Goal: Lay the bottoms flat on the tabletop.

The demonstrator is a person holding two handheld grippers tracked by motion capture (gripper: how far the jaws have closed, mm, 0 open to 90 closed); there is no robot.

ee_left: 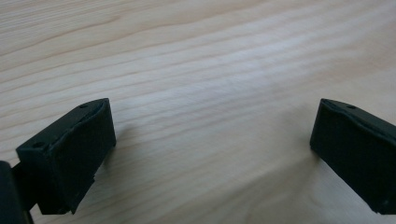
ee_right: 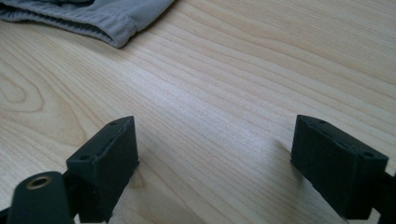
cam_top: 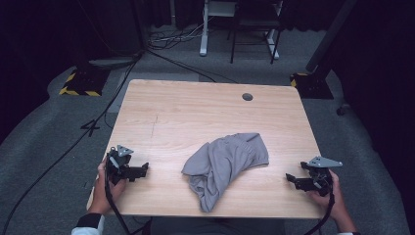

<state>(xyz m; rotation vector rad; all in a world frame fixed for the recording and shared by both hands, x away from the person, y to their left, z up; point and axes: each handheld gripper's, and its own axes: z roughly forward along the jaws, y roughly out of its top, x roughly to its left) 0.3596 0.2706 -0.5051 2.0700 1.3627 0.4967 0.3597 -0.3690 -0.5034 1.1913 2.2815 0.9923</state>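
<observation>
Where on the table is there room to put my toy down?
The light wooden table is bare across its far half, from the crumpled grey cloth up to the small round hole. There is also bare wood between the cloth and the left gripper, and between the cloth and the right gripper. The middle near edge is crowded by the cloth.

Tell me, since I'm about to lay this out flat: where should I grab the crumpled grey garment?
Probably the grey garment at its hemmed edge, approached low from the right with the open right gripper; that edge lies flat and exposed, facing it.
</observation>
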